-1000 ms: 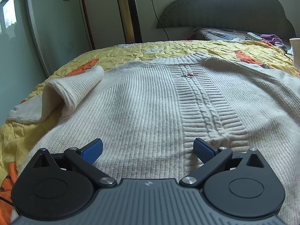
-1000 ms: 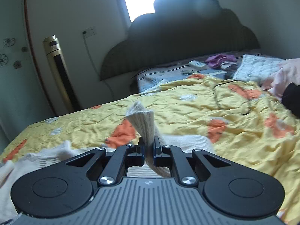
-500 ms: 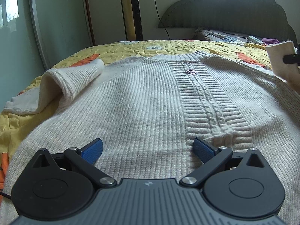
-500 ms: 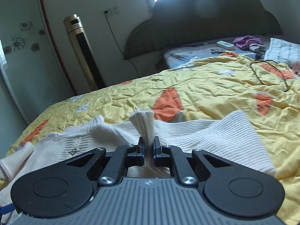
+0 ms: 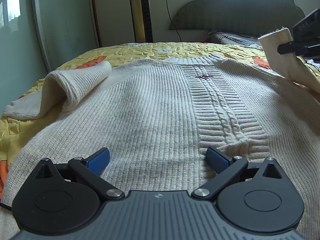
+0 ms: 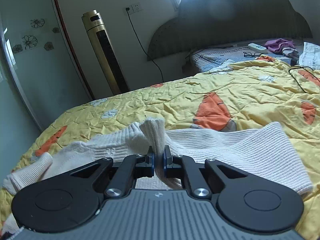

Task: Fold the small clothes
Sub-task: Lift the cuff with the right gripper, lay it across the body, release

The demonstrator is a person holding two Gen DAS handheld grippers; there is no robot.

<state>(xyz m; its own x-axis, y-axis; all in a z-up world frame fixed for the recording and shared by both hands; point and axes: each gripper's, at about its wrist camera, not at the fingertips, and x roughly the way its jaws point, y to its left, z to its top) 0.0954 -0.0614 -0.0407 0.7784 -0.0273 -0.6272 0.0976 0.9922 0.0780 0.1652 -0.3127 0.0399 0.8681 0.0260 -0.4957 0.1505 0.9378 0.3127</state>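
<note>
A cream knit sweater lies flat on the yellow bed, neck away from me, with a cable band and a small metal ring down its front. Its left sleeve lies folded in a loop over its left edge. My left gripper stands open low over the hem, blue pads wide apart with nothing between them. My right gripper is shut on the cuff of the right sleeve and holds it up above the sweater's right shoulder. In the left wrist view that lifted cuff hangs at the right edge.
An orange-patterned yellow quilt covers the bed. A dark headboard, a gold tower fan and a wall cable stand behind. A black cable, glasses, a remote and purple cloth lie at the far right.
My right gripper has carried the sleeve cuff leftward over the sweater; the cuff has come further into the left wrist view from the right. The left gripper has stayed put.
</note>
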